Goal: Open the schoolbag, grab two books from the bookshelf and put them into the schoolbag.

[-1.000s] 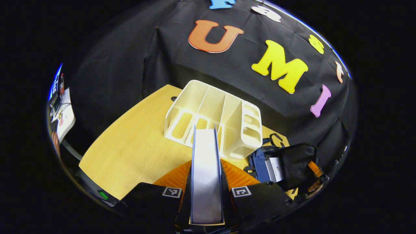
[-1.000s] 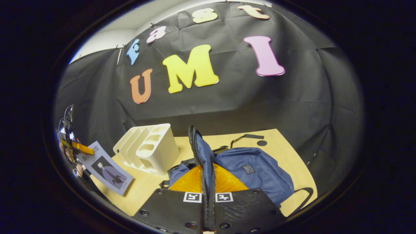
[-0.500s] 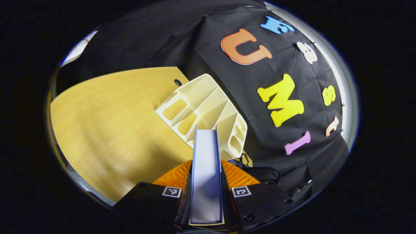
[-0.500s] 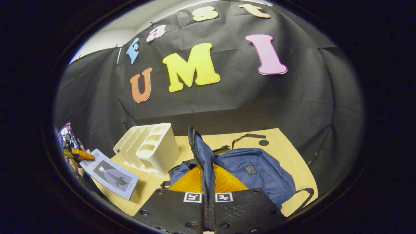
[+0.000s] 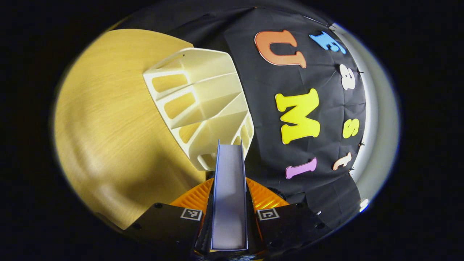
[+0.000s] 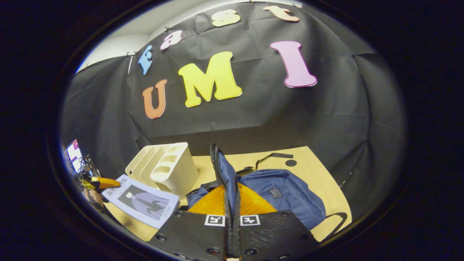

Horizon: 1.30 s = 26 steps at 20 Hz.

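In the left gripper view my left gripper [image 5: 229,203] is shut on a book [image 5: 229,188], seen edge-on with its pale pages facing me. The cream bookshelf [image 5: 199,105] lies just beyond the book, its slots bare. In the right gripper view my right gripper [image 6: 232,212] is shut on the raised flap [image 6: 224,170] of the blue schoolbag [image 6: 286,194], holding it upright. The same book [image 6: 143,201] shows its illustrated cover at the lower left, lying nearly flat in the left gripper [image 6: 98,182], left of the bag and in front of the bookshelf [image 6: 163,168].
The wooden table [image 5: 105,119] spreads to the left of the bookshelf. Bag straps [image 6: 272,156] trail across the table [image 6: 322,174] behind the schoolbag. The black cloth wall stands close behind the shelf and the bag.
The left gripper has rolled and carried the book toward the schoolbag; its cover now lies flatter and closer to the bag. The right gripper still holds the flap up.
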Tool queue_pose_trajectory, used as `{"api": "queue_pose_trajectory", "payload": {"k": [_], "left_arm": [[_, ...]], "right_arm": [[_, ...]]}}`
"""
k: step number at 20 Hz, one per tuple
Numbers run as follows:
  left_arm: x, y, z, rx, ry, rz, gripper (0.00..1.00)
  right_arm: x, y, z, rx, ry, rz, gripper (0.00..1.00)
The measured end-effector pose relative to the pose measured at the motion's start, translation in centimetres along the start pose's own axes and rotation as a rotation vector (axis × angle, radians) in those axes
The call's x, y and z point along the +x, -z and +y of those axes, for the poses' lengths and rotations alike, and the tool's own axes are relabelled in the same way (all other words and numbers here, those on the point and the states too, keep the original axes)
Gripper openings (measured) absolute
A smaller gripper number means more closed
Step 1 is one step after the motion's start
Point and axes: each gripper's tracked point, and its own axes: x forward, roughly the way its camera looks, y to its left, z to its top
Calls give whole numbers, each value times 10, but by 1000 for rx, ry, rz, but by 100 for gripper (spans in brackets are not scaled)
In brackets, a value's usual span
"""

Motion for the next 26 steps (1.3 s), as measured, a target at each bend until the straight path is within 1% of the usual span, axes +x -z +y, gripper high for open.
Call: {"api": "queue_pose_trajectory", "payload": {"k": [3,5,6,7,8,10,12,14,16,17,18,22,26], "left_arm": [[34,20,-20,3,67,19,41],[58,32,-27,4,91,18,41],[72,39,-31,9,92,25,46],[83,47,-31,12,93,29,41],[92,51,-32,17,92,38,41],[111,63,-29,41,69,46,41],[124,71,-21,101,27,34,41],[130,77,-22,158,25,21,41],[139,86,-12,265,-20,-6,41],[142,91,-5,326,-60,-22,41],[143,97,-3,369,-79,-26,41],[152,105,-6,401,-86,-47,41],[165,118,-13,402,-81,-46,41]], "right_arm": [[-6,0,-4,-3,0,-9,1],[-12,-2,-5,-14,-4,-29,1],[-14,-3,-5,-20,-2,-36,1],[-14,-3,-4,-27,-6,-38,0],[-14,-3,-2,-33,-14,-36,0],[-13,-4,1,-39,-29,-35,1],[-15,-4,2,-32,-43,-38,1],[-15,-5,3,-27,-56,-45,1],[-17,-8,6,-26,-68,-54,1],[-17,-8,8,-26,-76,-58,1],[-18,-8,10,-26,-84,-61,0],[-17,-8,15,-30,-108,-69,0],[-16,-9,16,-34,-116,-73,0]]}}
